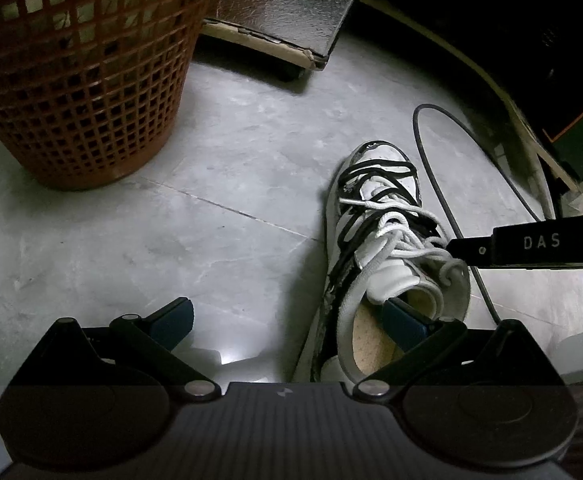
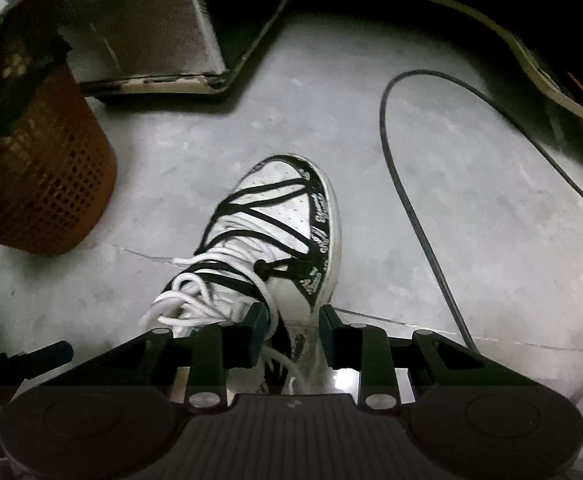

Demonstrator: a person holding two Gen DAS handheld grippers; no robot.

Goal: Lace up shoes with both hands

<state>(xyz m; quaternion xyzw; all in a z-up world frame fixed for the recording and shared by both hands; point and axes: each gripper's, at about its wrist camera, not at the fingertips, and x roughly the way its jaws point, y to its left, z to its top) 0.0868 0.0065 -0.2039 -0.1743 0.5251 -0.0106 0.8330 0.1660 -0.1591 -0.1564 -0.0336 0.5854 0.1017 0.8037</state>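
Right gripper [image 2: 289, 330]: jaws apart, white lace [image 2: 195, 304] running past left pad, not pinched. Shoe [image 2: 287, 216] directly ahead-below on floor [image 2: 491, 240], long axis pointing away from fingers, toe far. Left gripper [image 1: 291, 320]: jaws wide, empty; right finger over shoe opening. Right gripper nearer lace. Both pitch steeply down.

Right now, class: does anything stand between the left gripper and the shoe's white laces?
Nothing visible does. The left gripper hangs open by the shoe, one finger over its opening. The white laces lie bare just ahead. Only the right gripper, open, reaches in at their far side. The orange basket and black cable stand aside.
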